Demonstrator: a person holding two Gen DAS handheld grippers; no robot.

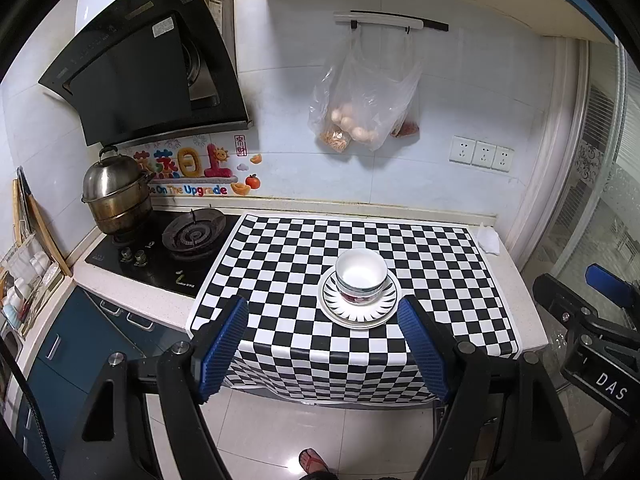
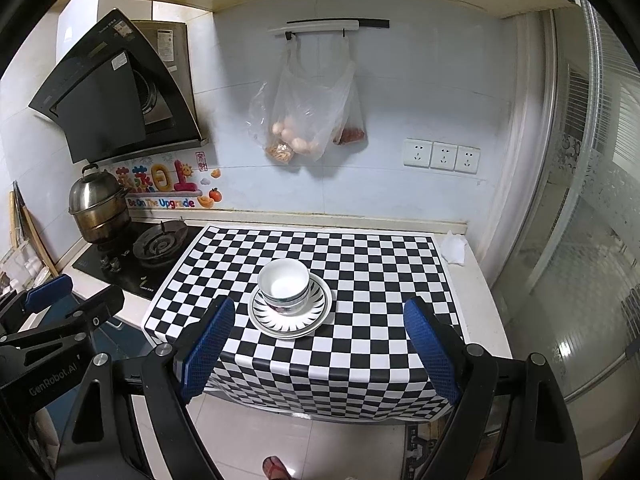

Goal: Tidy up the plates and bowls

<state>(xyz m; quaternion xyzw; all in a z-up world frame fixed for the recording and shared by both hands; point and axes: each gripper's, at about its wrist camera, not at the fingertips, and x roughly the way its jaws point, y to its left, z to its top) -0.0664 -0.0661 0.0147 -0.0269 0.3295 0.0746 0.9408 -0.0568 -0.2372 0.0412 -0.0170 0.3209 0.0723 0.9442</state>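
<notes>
1 white ceramic bowl (image 1: pixel 361 275); 1 white striped-rim plate (image 1: pixel 360 312); 1 checkered black-and-white cloth (image 1: pixel 280 264); 1 steel lidded pot (image 1: pixel 114 196); 3 white wall sockets (image 1: pixel 482 153); 2 hanging plastic bags (image 1: pixel 360 96).
</notes>
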